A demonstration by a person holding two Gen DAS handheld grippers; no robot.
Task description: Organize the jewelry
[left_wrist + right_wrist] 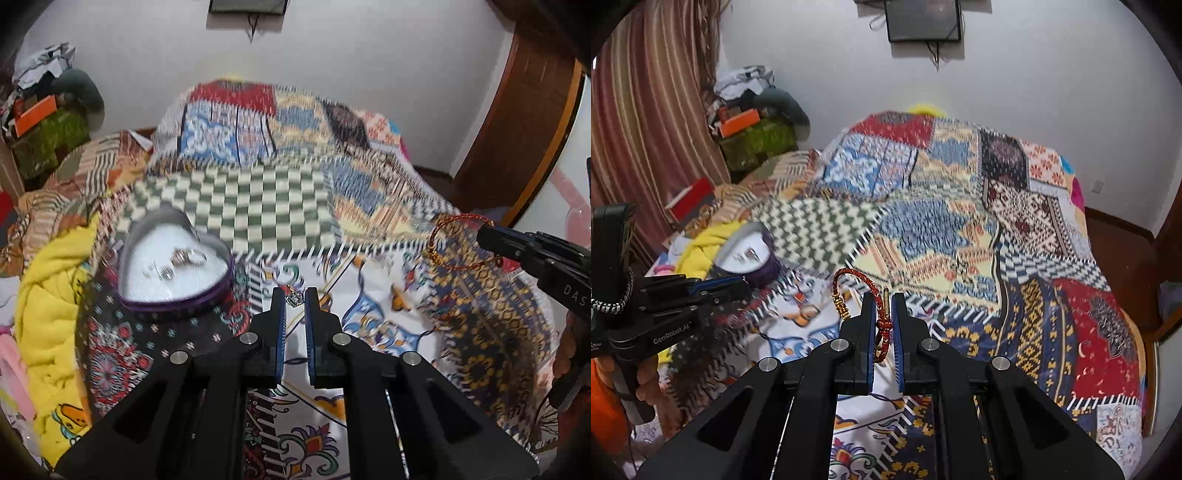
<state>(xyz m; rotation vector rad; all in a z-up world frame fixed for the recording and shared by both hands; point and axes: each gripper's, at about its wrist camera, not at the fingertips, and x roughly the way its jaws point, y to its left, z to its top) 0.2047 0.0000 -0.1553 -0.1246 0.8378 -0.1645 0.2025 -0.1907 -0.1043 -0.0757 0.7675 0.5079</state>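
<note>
A heart-shaped purple jewelry box [173,266] with a white lining lies open on the bed, with rings [188,256] inside. It also shows in the right wrist view [748,258]. My left gripper [295,297] is shut on a small silver crown-shaped charm [295,299], just right of the box. My right gripper [883,301] is shut on a red and gold braided bracelet [849,280] and holds it above the bed. The bracelet [458,240] and right gripper [491,236] show at the right of the left wrist view. The left gripper [738,286] shows at the left of the right wrist view.
A patchwork bedspread [960,221] covers the bed. A yellow blanket [48,302] lies left of the box. Cluttered shelves [753,125] and a striped curtain [646,129] stand at the far left. A wooden door [517,129] is at the right.
</note>
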